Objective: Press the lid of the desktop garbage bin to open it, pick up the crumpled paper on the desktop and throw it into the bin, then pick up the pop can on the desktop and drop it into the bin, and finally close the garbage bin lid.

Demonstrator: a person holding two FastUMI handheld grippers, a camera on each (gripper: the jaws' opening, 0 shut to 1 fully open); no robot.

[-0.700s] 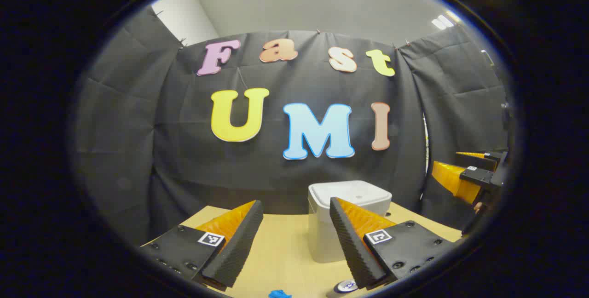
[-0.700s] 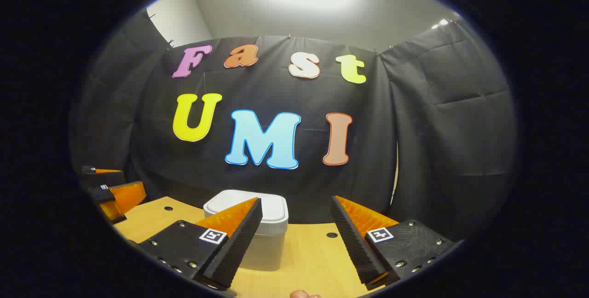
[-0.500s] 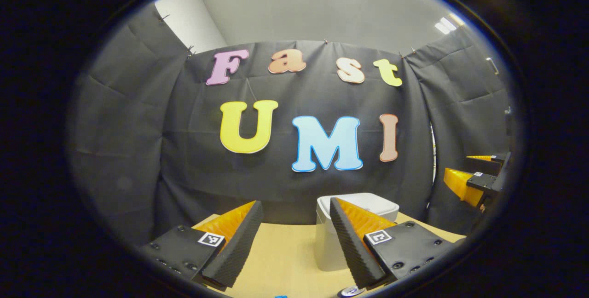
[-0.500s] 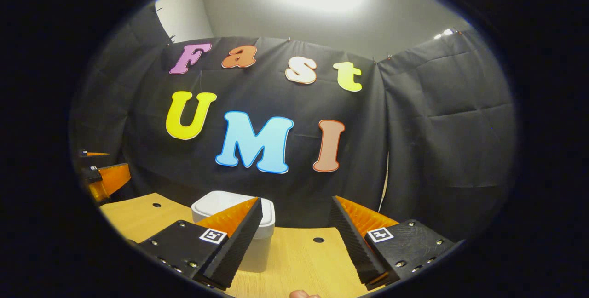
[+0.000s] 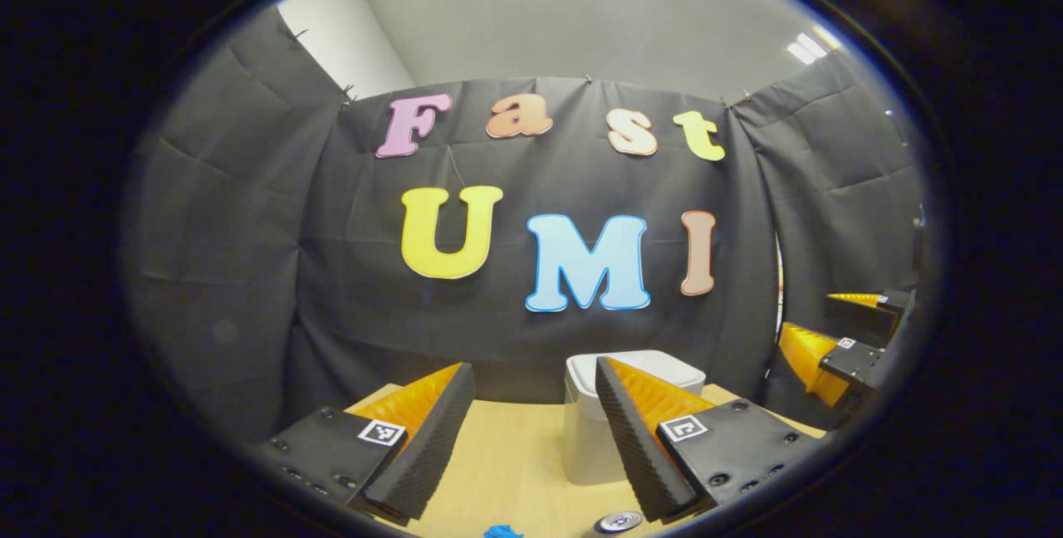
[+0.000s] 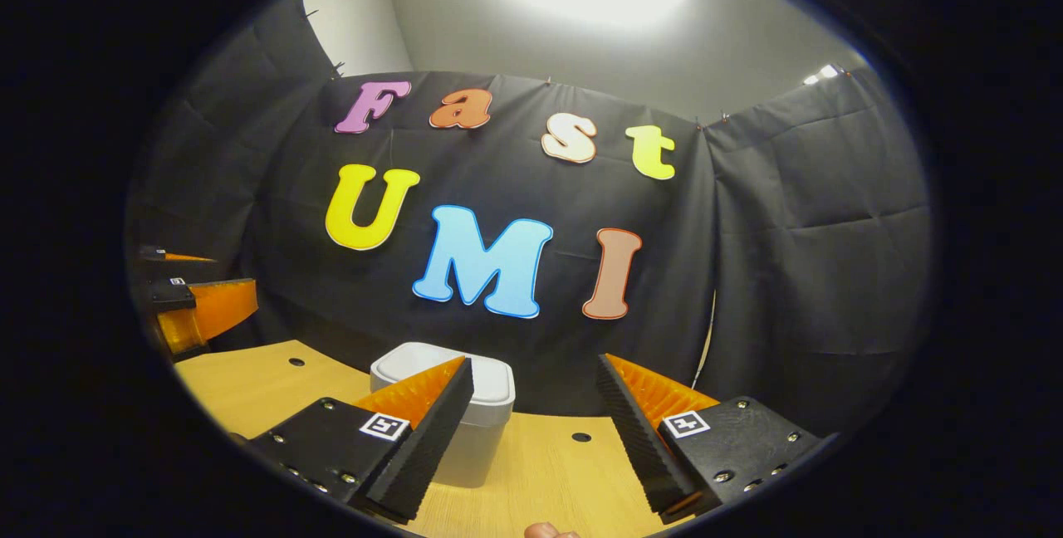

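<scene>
Bin stood closed on the wooden table, its white lid flat, so the opening press looked like the step not yet done. Both tools were raised and level with the booth, well apart from the lid. The left gripper had its jaws spread wide and held nothing; the right gripper was likewise wide and empty. At the bottom edge of the left gripper view lay the top of a can and a scrap of blue paper, both near the front of the table, short of the bin.

To press well, I judged that one gripper should come down over the lid and push squarely on its top, not at a corner, since the light bin could slide or tip on the smooth wood. Narrowing the jaws first would give a firmer pushing tip. The other gripper should keep clear of the lid's swing.

Against the picture from 0.7 s before, the left gripper view sat lower on the bin: less of the lid top showed, and the bin was more hidden behind the right-hand finger. The right gripper view had turned slightly, showing more table at its left
</scene>
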